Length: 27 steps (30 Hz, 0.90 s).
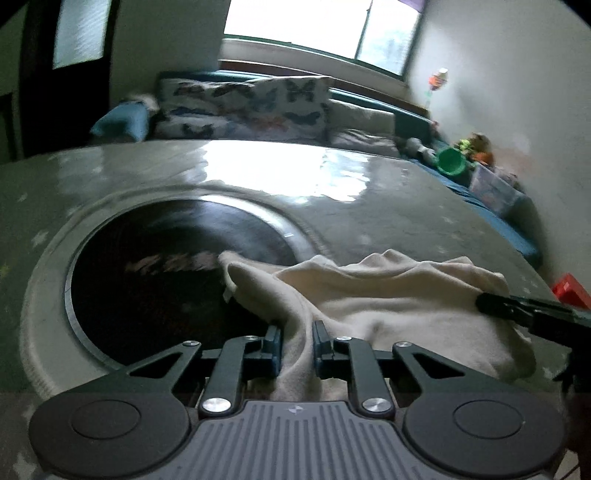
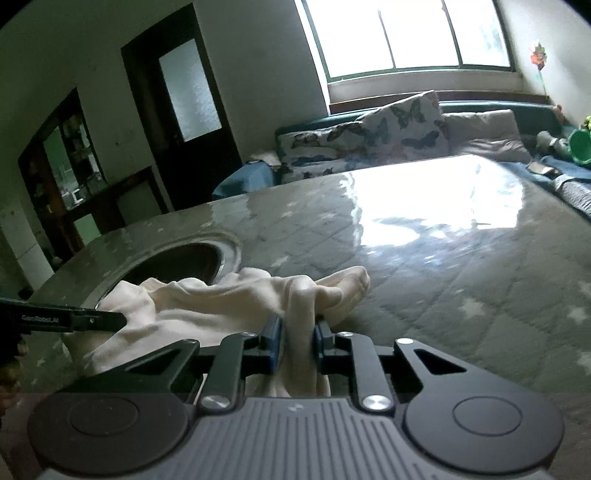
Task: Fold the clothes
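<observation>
A cream-white garment (image 1: 388,306) lies crumpled on a grey star-patterned table cover (image 1: 388,206), partly over a round dark hole (image 1: 166,273). My left gripper (image 1: 297,334) is shut on a fold of the garment at its near edge. The right gripper's fingers (image 1: 495,304) enter from the right and touch the cloth's far right corner. In the right wrist view, my right gripper (image 2: 298,328) is shut on a bunched fold of the garment (image 2: 207,302). The left gripper's fingers (image 2: 99,320) reach in from the left onto the cloth.
A sofa with butterfly-print cushions (image 1: 251,107) stands behind the table under a bright window (image 1: 325,26). A green cup (image 1: 452,160), toys and a clear box (image 1: 495,188) sit at the right. A red object (image 1: 570,290) lies at the table's right edge. A dark door (image 2: 184,110) is at left.
</observation>
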{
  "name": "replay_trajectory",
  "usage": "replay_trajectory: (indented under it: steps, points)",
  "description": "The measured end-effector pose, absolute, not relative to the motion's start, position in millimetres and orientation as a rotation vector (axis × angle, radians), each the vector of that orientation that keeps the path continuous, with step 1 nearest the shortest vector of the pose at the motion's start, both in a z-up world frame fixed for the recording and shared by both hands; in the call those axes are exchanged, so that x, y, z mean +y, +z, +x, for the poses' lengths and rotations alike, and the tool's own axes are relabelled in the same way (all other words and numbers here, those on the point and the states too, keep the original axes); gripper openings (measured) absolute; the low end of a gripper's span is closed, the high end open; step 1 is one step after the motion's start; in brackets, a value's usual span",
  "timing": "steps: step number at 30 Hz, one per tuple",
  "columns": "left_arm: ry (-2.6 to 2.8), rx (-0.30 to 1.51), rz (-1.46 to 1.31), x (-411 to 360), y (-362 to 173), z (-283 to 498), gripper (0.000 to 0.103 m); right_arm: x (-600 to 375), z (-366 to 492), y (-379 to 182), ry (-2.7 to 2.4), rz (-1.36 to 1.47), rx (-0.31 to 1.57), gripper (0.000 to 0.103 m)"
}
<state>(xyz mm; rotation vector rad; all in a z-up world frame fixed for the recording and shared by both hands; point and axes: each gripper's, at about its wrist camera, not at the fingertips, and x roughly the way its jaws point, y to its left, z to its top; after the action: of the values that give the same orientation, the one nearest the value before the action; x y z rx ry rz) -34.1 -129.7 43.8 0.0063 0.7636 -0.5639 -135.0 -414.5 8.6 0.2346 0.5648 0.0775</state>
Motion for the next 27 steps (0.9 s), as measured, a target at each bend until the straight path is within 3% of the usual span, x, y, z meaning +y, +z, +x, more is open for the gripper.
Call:
replay_trajectory:
  steps: [16,27]
  points:
    - [-0.865,0.762,0.121,-297,45,-39,0.017,-513,-190,41,-0.258,0.094,0.540,0.016]
    - [-0.929,0.786,0.180,-370,26,-50,0.020,-562,-208,29,-0.468,0.103,0.536,0.016]
